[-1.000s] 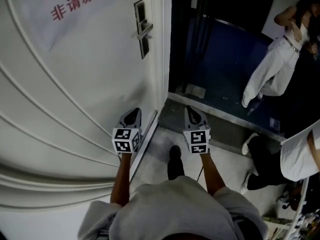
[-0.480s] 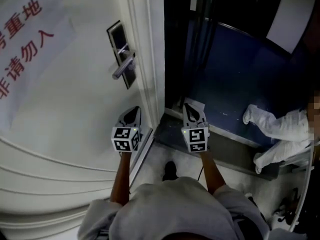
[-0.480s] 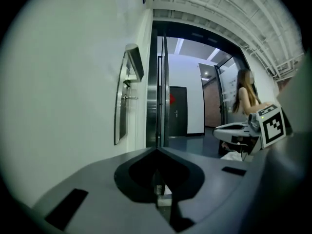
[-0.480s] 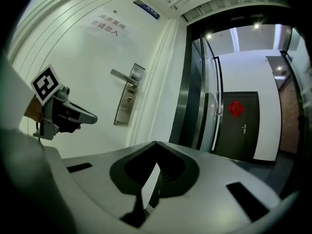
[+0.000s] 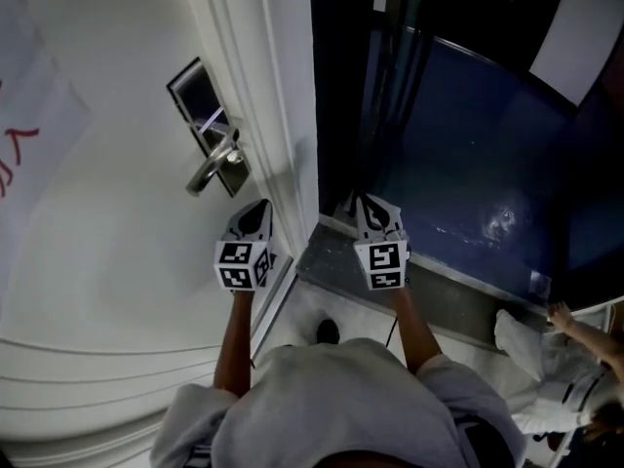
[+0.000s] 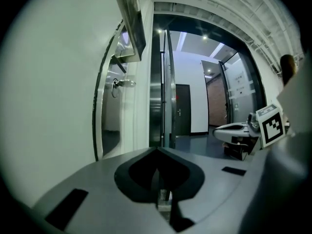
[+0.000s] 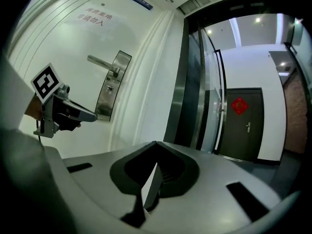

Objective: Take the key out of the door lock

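While the person [image 5: 331, 408] stands at the edge of the white door [image 5: 127, 261], both claws are held low in front, side by side and well short of the lock. The left claw [image 6: 157, 152] has its jaws pressed together on nothing. The right claw [image 7: 154, 147] is likewise closed and empty. The key [image 6: 122, 83] sticks out of the lock plate [image 7: 113, 84] just under the lever handle [image 5: 213, 169], with neither claw touching it.
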`<state>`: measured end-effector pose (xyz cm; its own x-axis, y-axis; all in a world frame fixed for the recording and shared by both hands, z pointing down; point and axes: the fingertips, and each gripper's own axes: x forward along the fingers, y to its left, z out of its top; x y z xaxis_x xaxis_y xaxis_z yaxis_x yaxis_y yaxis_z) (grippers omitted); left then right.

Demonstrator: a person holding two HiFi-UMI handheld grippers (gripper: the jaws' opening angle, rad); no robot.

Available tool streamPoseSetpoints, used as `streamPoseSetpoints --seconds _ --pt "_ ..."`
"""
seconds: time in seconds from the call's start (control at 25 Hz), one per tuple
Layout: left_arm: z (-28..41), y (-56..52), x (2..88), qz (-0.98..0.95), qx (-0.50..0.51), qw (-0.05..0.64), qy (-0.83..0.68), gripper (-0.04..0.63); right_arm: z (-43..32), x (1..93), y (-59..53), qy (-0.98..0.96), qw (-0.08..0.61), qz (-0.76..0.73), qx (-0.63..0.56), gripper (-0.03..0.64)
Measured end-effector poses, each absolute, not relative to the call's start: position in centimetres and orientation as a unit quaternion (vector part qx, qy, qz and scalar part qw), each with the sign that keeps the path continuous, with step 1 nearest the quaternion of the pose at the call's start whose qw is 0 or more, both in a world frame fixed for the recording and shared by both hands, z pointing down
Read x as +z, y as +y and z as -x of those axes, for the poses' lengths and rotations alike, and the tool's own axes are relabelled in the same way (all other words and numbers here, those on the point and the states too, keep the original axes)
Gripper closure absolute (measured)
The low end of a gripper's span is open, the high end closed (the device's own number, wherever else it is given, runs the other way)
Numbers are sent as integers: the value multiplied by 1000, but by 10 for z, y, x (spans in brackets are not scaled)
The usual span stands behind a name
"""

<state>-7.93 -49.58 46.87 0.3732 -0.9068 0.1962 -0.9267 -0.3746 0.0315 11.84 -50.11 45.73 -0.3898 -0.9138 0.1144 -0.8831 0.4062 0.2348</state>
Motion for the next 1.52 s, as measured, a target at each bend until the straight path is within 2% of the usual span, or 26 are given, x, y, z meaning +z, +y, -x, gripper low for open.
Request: streamPoseSetpoints --seconds 0.24,0.88,1.52 --pt "91 -507 495 -828 76 74 -550 577 -102 484 -513 -832 125 -537 -64 594" --pt "114 -522 495 -850 72 71 -517 577 -48 480 -532 -828 125 -541 -72 594" --pt "152 -488 491 -743 52 84 -662 577 9 471 -543 -917 111 -367 -114 594"
